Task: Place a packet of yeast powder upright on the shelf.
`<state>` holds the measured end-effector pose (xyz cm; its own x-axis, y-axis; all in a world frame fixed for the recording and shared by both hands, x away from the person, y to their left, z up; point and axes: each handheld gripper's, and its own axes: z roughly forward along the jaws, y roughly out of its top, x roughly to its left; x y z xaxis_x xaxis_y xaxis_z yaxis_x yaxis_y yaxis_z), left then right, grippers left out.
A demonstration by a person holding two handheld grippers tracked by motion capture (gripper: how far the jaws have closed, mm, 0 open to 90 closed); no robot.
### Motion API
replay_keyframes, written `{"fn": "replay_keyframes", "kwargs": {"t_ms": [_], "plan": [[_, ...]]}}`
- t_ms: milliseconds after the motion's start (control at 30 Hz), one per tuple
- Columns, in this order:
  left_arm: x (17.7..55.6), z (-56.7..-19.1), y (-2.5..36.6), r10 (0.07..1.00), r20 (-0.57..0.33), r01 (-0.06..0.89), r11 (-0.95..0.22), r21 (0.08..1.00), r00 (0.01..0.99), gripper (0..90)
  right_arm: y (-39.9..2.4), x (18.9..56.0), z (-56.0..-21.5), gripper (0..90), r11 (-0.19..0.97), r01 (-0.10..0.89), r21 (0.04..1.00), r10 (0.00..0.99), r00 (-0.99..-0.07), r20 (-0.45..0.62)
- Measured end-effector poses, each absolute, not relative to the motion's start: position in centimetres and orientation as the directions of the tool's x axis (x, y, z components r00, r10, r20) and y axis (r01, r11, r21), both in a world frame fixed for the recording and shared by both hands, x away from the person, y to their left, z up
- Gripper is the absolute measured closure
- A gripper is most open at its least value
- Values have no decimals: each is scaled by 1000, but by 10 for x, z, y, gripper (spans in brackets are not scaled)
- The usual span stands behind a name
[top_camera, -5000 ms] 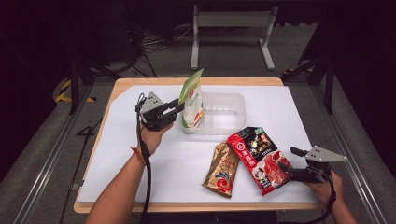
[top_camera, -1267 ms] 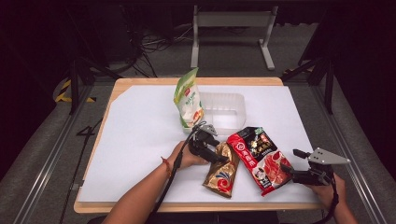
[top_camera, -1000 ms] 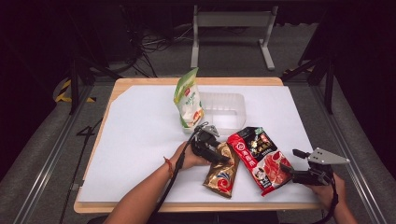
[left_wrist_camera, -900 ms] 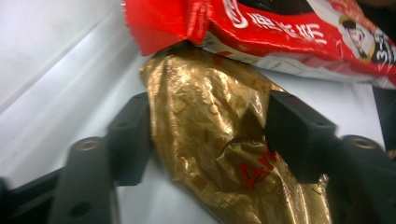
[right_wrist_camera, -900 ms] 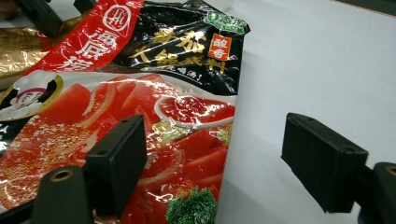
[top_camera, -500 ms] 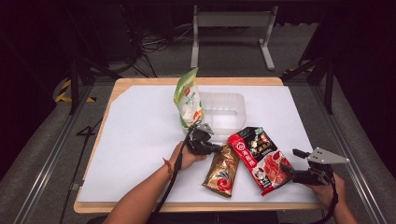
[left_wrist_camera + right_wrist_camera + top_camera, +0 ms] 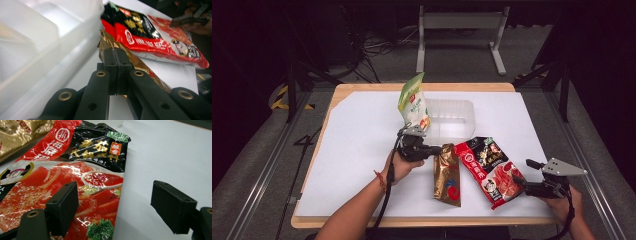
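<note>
The left tool [image 7: 435, 149] has just been closing and is now clenched on the top edge of the gold pouch [image 7: 447, 173]; in the left gripper view its jaws meet with the crinkled foil [image 7: 106, 46] pinched between the pads. The gold pouch lies on the white table [image 7: 357, 150], just in front of the clear tray [image 7: 451, 118] and touching the red packet [image 7: 490, 169] on its right. A green bag [image 7: 413, 101] stands upright against the tray's left end. The right tool [image 7: 517, 181] rests near the table's front right corner with its jaws spread wide, released; in the right gripper view one pad [image 7: 64, 205] sits over the red packet's lower edge and the other over bare table, neither pressing on it.
</note>
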<state>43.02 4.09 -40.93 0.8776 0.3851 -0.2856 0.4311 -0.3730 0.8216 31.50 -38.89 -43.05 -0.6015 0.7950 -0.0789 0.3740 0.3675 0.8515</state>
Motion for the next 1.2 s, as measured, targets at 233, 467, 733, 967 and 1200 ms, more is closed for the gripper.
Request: {"fn": "replay_keyframes", "kwargs": {"t_ms": [233, 467, 733, 967, 1200], "plan": [[420, -388, 62, 408, -265, 392, -268, 880, 874, 900, -388, 315, -430, 225, 368, 371, 853, 796, -600, -82], [410, -371, 75, 430, -250, 357, -186, 916, 867, 900, -389, 315, -429, 225, 364, 370, 855, 797, -599, -80], [404, -355, 85, 423, -258, 328, -101, 939, 868, 900, -389, 315, -429, 224, 364, 367, 856, 796, -599, -82], [403, -347, 87, 439, -232, 299, -88, 950, 868, 900, -390, 315, -429, 224, 363, 370, 855, 798, -597, -81], [403, -334, 89, 438, -214, 268, -65, 961, 873, 900, -390, 315, -429, 222, 364, 370, 855, 798, -598, -81]]}}
